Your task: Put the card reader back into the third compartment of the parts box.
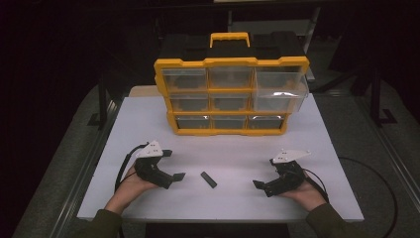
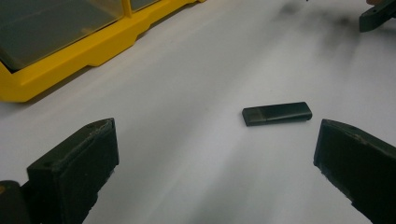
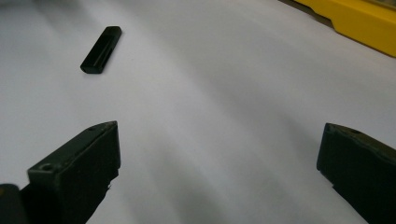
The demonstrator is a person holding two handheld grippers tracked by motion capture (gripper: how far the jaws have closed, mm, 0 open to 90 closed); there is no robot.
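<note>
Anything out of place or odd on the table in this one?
One oddity: the organizer's right drawer in the upper rows sticks out past the yellow frame while the others sit flush. The small black stick lies loose between both open grippers.

Organizer (image 2: 70, 46) cropped by frame edge

No text, label, brand, number or sign can be read on anything here.

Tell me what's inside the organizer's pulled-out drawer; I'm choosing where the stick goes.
The clear plastic drawer, pulled out at the yellow organizer's top right, looks empty through its front; glare hides its floor.
</note>
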